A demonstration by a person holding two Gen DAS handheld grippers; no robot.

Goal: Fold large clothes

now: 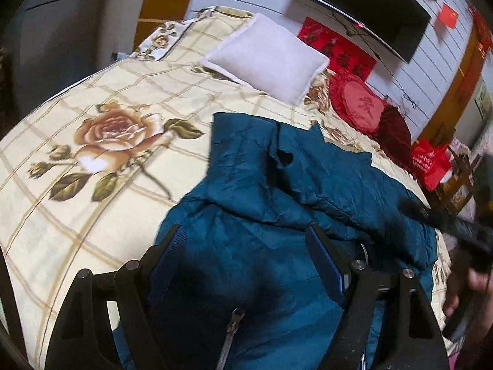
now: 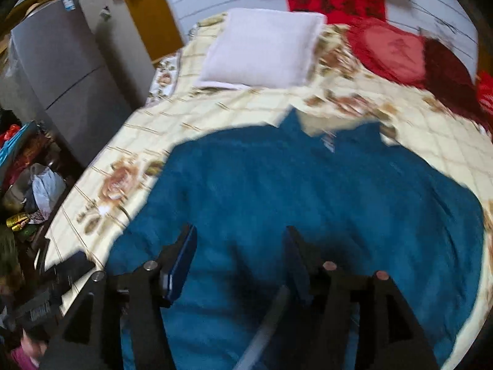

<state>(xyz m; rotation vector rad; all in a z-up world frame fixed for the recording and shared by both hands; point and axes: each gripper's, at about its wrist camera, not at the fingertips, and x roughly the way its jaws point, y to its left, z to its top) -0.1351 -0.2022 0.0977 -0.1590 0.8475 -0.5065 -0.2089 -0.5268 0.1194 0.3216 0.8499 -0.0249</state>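
Bed (image 1: 61,215) bears teal jacket (image 2: 308,191) beneath both open jaws.

teal padded jacket (image 2: 308,191) | crumpled, spread flat, one part folded over itself | lies on floral bedspread (image 1: 77,191), collar end toward white pillow (image 2: 262,49), well apart from it | zipper near lower edge

Blue jacket (image 2: 308,191) flat on floral bedspread (image 2: 191,129), parted right tongs (image 2: 240,240) above it.
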